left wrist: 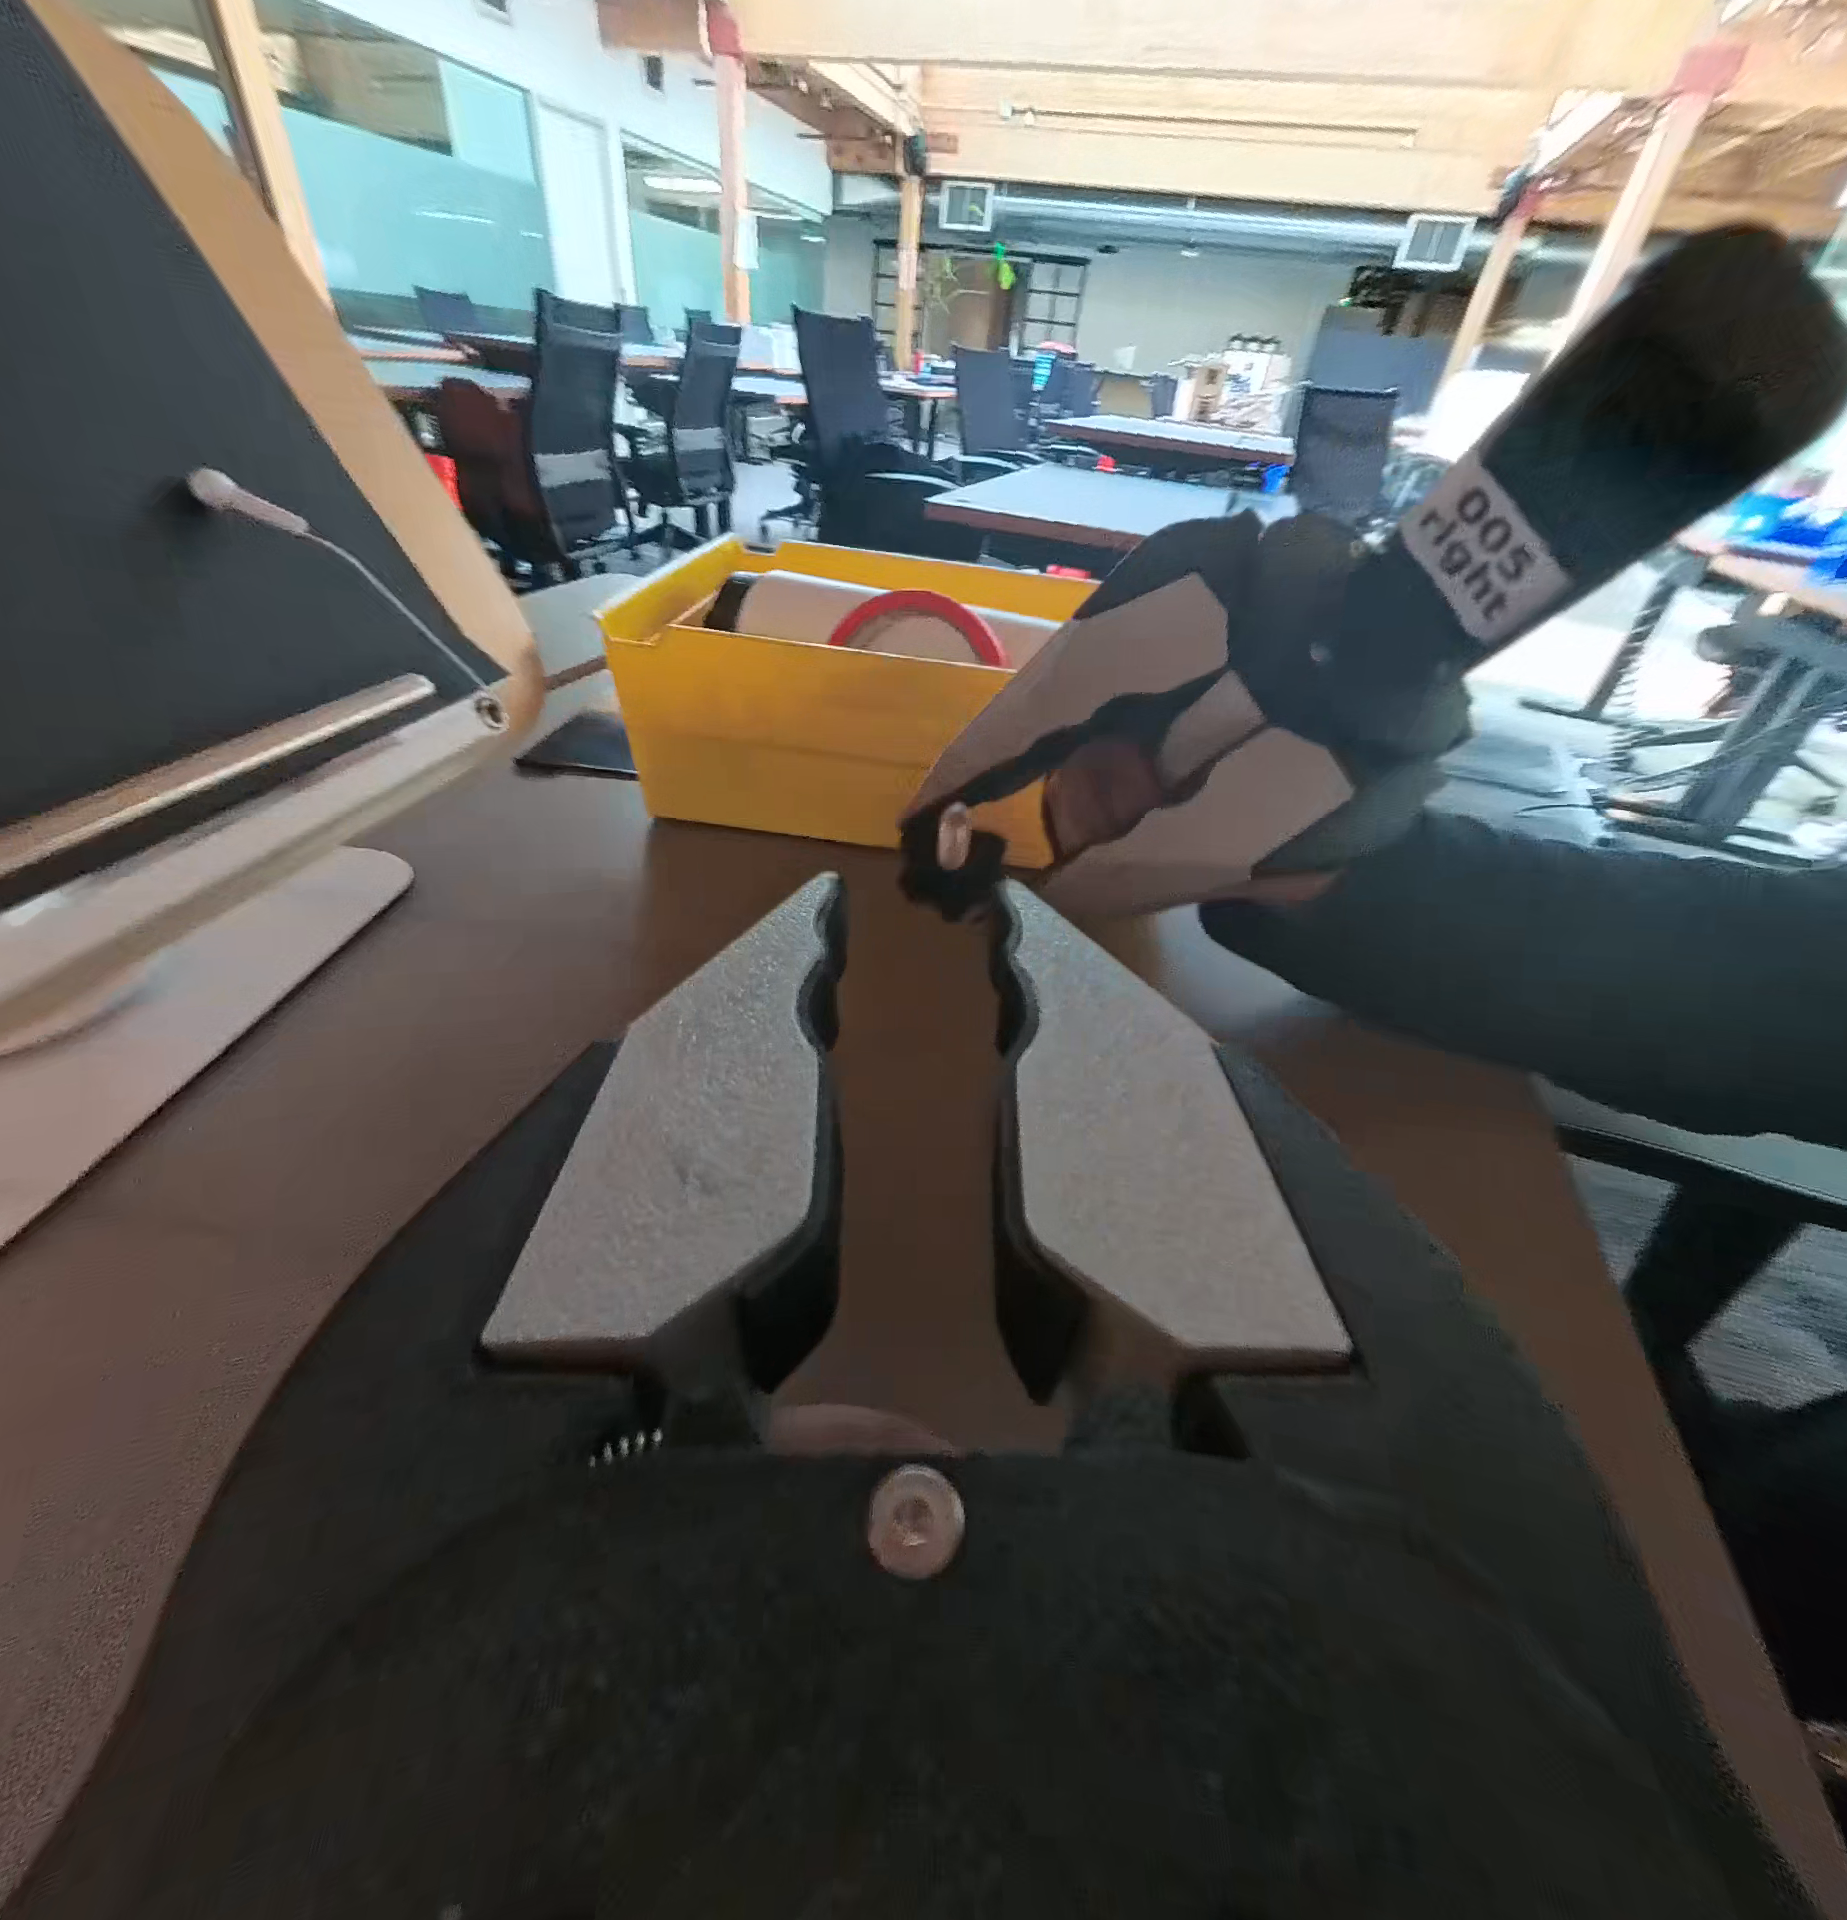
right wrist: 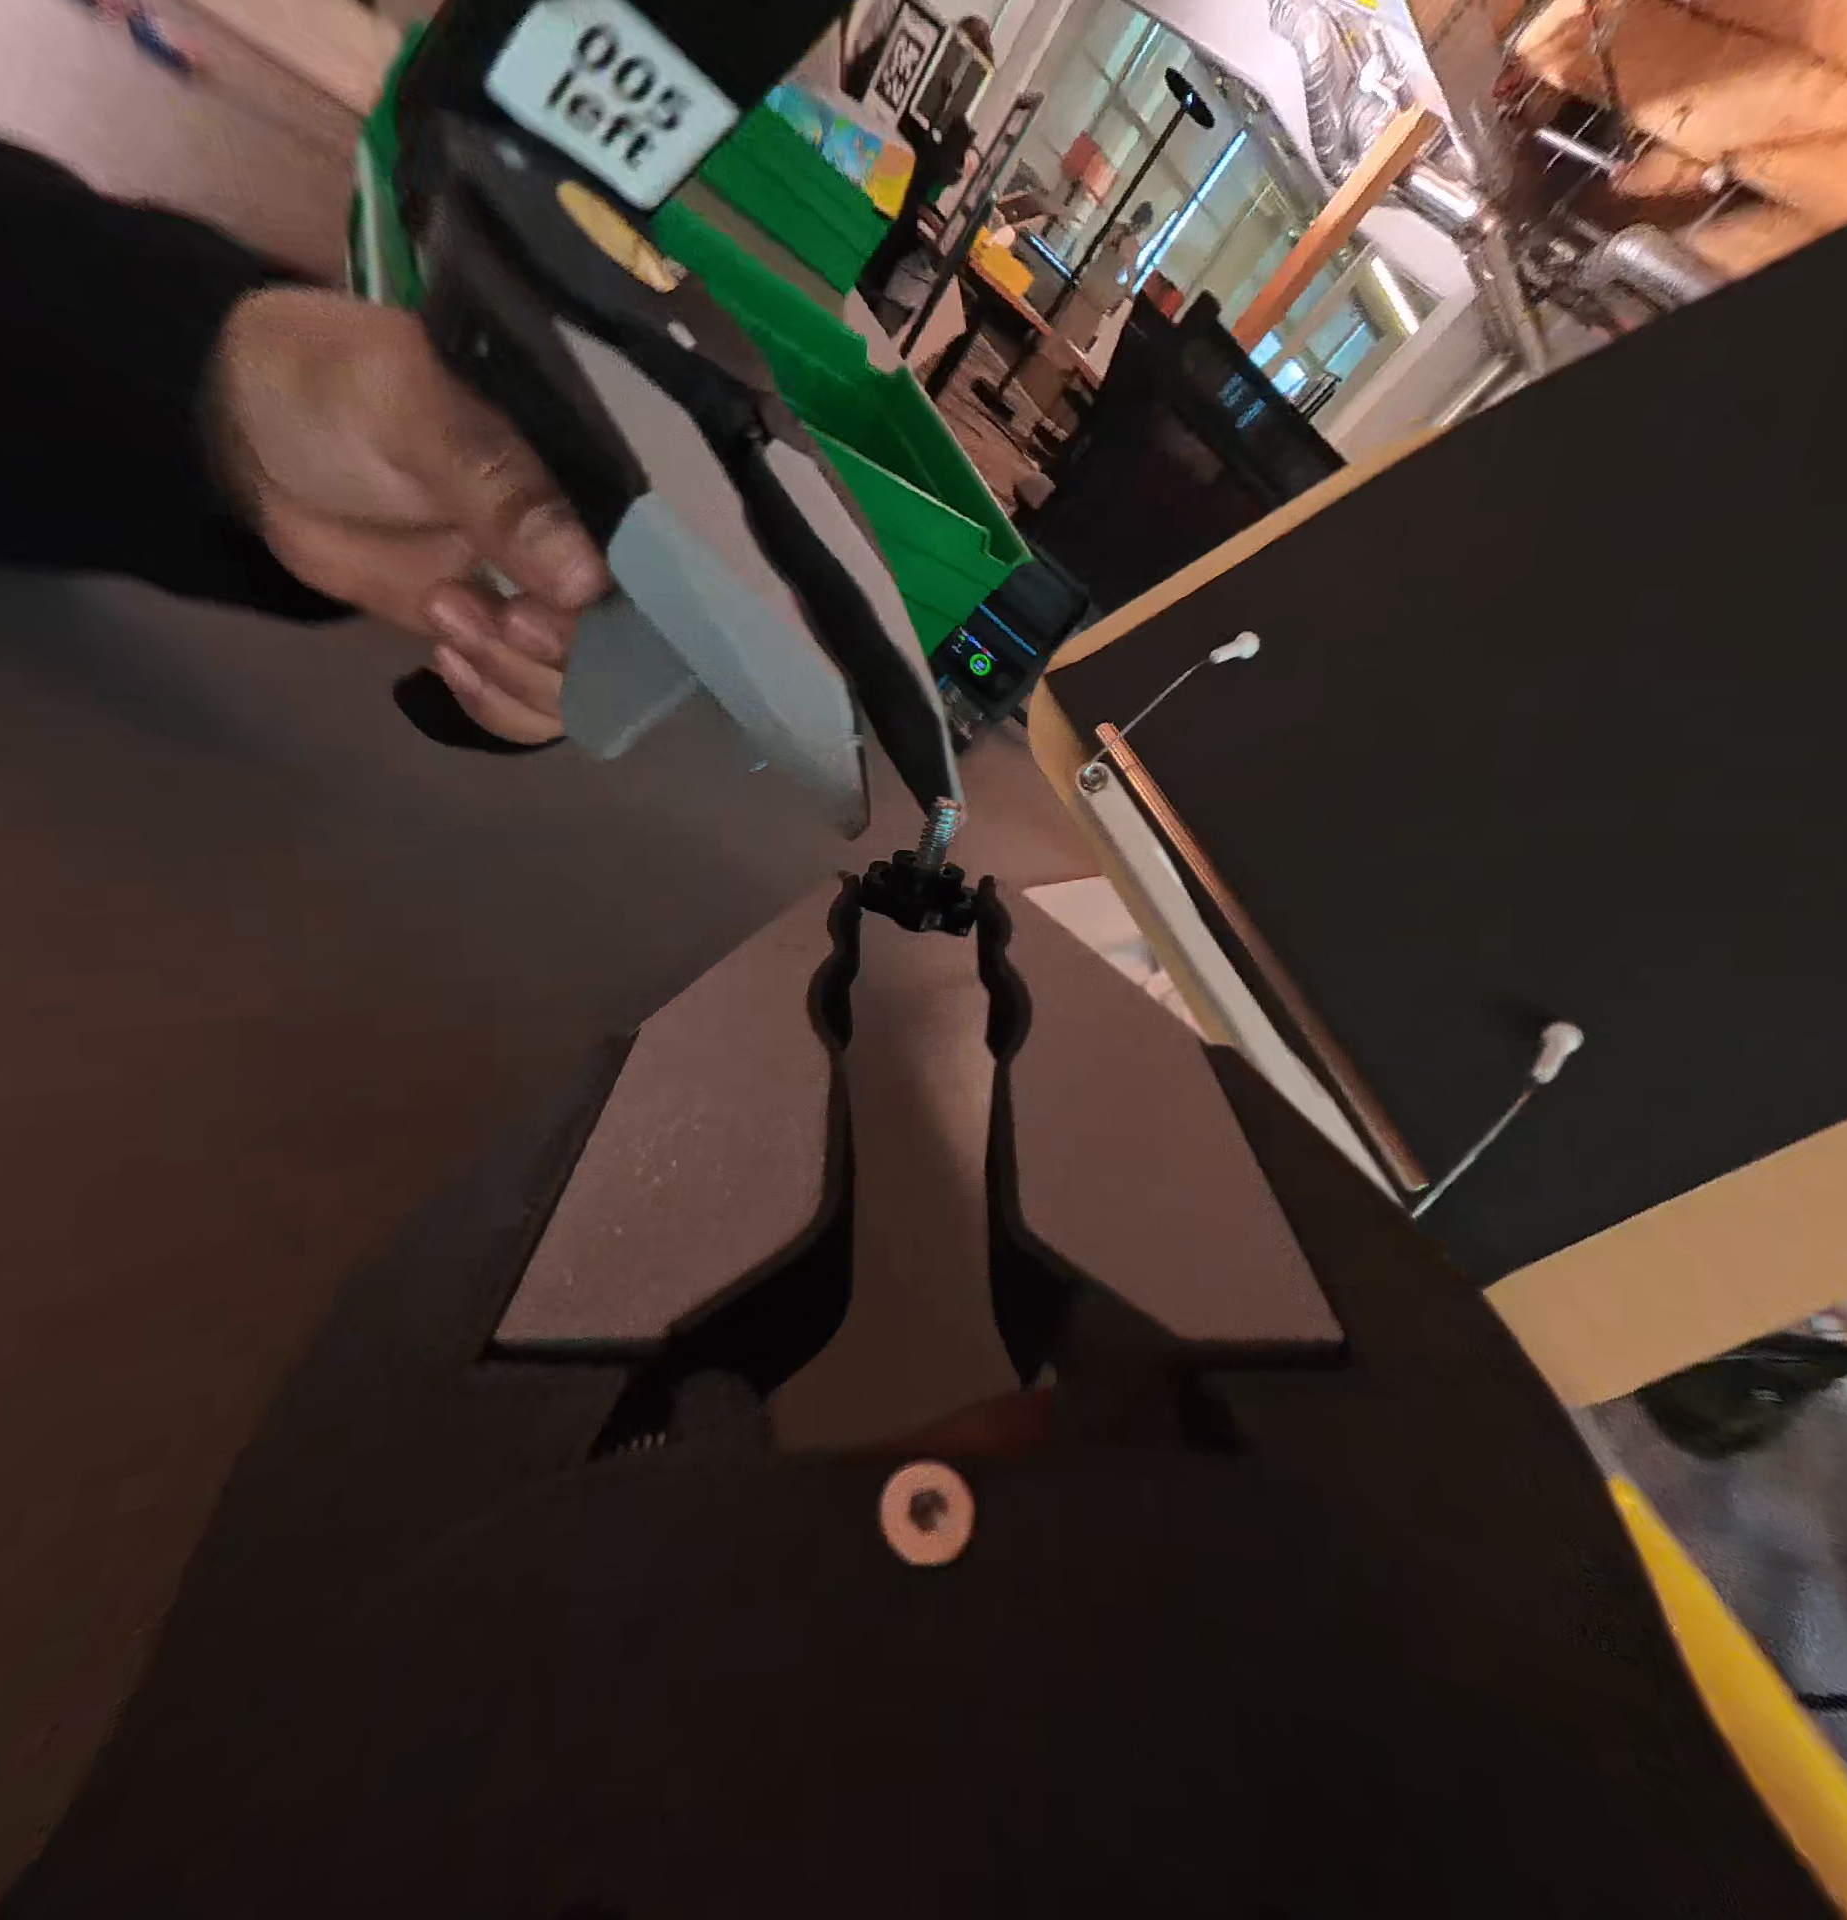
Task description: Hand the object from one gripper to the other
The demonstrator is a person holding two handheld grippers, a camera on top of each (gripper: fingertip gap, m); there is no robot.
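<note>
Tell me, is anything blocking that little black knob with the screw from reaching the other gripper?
Nothing visible does. The right gripper holds the black knob at its fingertips, threaded stud pointing out. The left gripper is open right beside it, the stud tip at one of its fingers in the right wrist view. Only air lies between them.

Knob screw (right wrist: 919,899): black lobed head, silver threaded shank. Both grippers, left gripper (left wrist: 919,914) and right gripper (right wrist: 917,902): black bodies, grey finger plates, each with a white label. Bin (left wrist: 794,727): yellow, holding a red ring (left wrist: 919,629). Crates (right wrist: 877,436): green. Table (left wrist: 431,1039): dark brown.
</note>
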